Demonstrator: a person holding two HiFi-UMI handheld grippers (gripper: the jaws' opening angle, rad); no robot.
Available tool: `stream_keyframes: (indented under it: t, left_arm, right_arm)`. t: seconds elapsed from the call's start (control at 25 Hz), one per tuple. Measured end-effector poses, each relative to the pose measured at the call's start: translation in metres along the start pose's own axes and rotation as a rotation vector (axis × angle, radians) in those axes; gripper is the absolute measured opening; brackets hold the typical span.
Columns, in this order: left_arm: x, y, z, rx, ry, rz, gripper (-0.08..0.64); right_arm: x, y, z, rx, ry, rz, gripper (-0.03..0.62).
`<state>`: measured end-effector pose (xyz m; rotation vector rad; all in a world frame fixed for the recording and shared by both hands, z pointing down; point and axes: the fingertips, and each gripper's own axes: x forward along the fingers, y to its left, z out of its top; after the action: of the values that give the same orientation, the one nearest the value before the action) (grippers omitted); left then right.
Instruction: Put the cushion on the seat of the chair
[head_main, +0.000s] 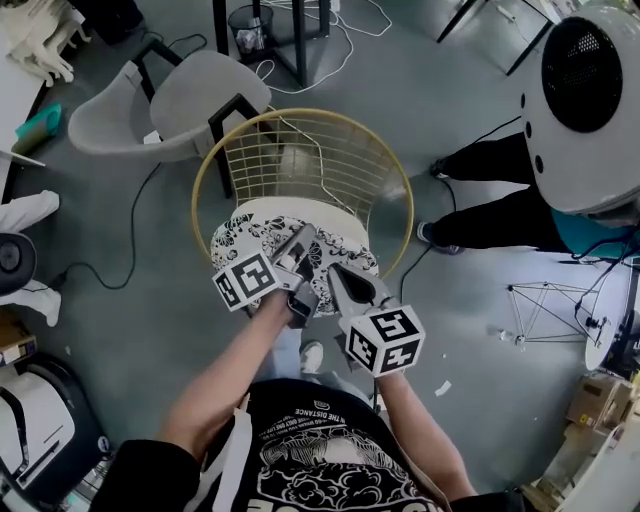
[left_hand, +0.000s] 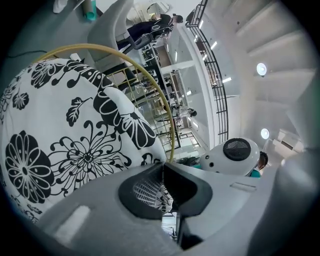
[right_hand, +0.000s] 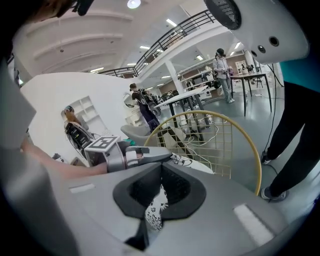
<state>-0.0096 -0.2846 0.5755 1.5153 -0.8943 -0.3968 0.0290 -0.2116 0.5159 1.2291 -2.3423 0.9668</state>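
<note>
Cushion (head_main: 262, 232): floral print, lying over the chair (head_main: 300, 113) seat, its near edge at the chair's front

Left gripper (head_main: 303, 240): jaws almost together, pinching the cushion's near edge

Right gripper (head_main: 336, 274): jaws closed on the same edge, just beside the left

Risks, as judged:
- let go before the cushion lies flat and it may slide off the chair's front
- release one side first and it may settle skewed
- push too far and it bunches against the chair's wire back

Left tool (head_main: 303, 242) and right tool (head_main: 336, 273) seemingly hide the near edge of the cushion (head_main: 262, 231).
</note>
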Motion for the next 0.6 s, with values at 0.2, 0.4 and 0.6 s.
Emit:
stream_keyframes:
  t: [0.2,0.4,0.6]
  left_arm:
    - [0.020,0.017,0.004,-0.009,0.022,0.020,0.017]
    - [0.041,0.033,0.009,-0.034,0.036,0.028,0.020]
    - [0.065,0.050,0.012,-0.045,0.063,0.058,0.020]
  right_arm:
    - [0.014,-0.008,-0.006,0.017,0.040,-0.005,-0.011]
    - [0.020,-0.018,-0.007,0.031,0.070,-0.024,-0.011]
    - [0.027,-0.030,-0.007,0.045,0.106,-0.036,-0.011]
